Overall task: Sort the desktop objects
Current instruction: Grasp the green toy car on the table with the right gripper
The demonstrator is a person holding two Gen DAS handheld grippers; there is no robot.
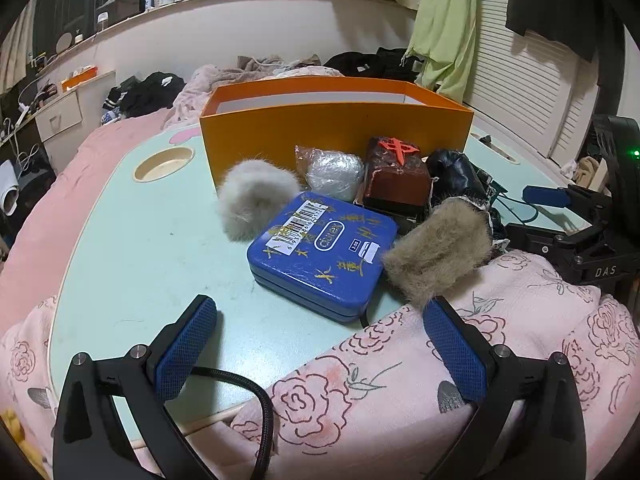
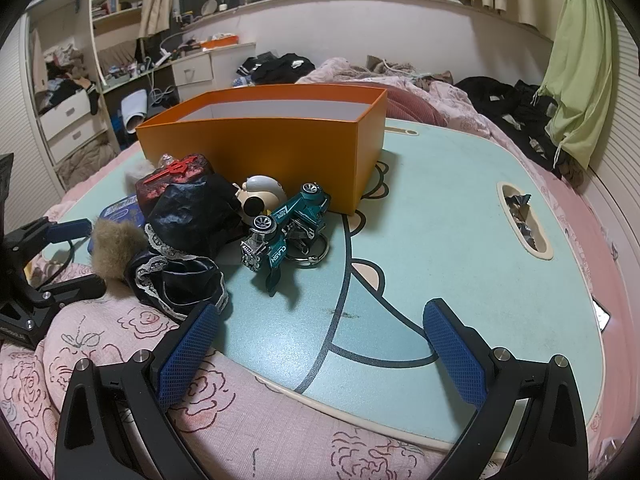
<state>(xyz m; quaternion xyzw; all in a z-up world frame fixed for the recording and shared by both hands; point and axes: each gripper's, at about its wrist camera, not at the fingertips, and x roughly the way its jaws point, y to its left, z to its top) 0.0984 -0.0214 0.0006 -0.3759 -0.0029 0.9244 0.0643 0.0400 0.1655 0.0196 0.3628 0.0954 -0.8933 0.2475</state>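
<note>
An orange box stands open at the back of the pale green lap table. In front of it lie a blue tin, a grey fur puff, a brown fur puff, a foil-wrapped lump, a dark red block, black lace-trimmed cloth, a teal toy car and a small white round toy. My left gripper stands open just short of the blue tin, holding nothing. My right gripper is open over bare table.
A pink rose-print quilt laps over the table's near edge. The table has a round cup hole at the left and a slot holding wrappers at the right. Clothes lie on the bed behind.
</note>
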